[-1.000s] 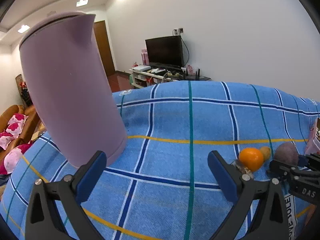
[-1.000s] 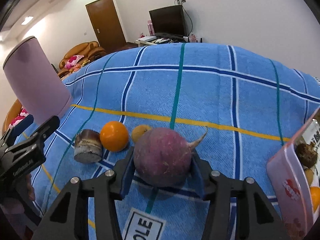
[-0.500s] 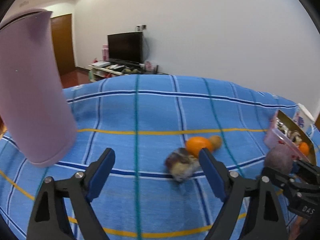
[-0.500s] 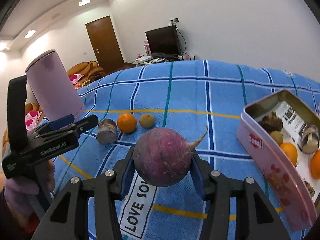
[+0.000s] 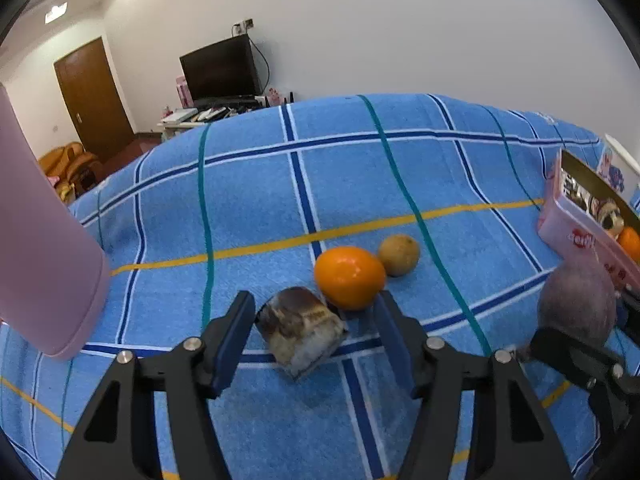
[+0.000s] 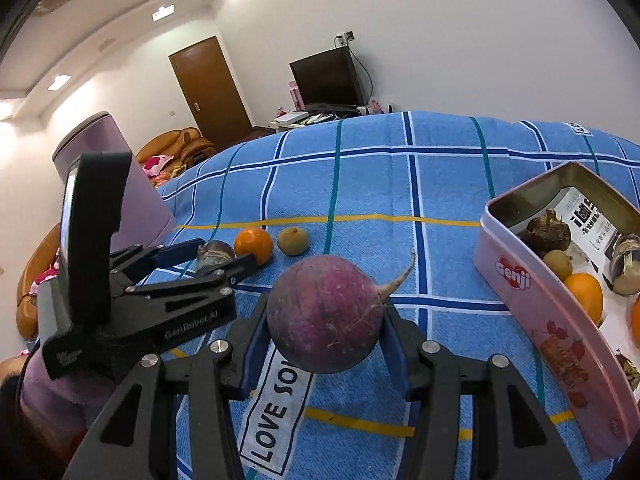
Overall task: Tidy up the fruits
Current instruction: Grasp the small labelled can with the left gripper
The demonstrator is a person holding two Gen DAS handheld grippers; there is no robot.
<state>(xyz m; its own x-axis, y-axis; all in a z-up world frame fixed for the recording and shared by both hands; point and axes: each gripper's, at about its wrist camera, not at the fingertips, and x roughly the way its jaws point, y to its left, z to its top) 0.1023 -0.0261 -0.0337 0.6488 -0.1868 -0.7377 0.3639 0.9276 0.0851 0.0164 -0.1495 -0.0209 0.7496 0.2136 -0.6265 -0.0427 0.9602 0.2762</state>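
My right gripper (image 6: pixel 324 336) is clamped on the purple radish (image 6: pixel 326 314), lifted off the blue plaid cloth (image 6: pixel 400 184) so it can travel to the pink tin (image 6: pixel 532 304) at 3 o'clock, which already holds oranges and brown roots. My left gripper (image 5: pixel 312 332) is closing its jaws around the brown cut root (image 5: pixel 300 330); pads not pressing yet, small gaps both sides. An orange (image 5: pixel 349 276) sits touching or just behind the root at 1 o'clock, close to my inner finger, so it could get nudged. A small tan fruit (image 5: pixel 399 255) lies just beside the orange. The tall pink container (image 5: pixel 44 248) stands well apart at 9 o'clock. Open cloth between the fruits and the tin, whose near wall must be cleared.
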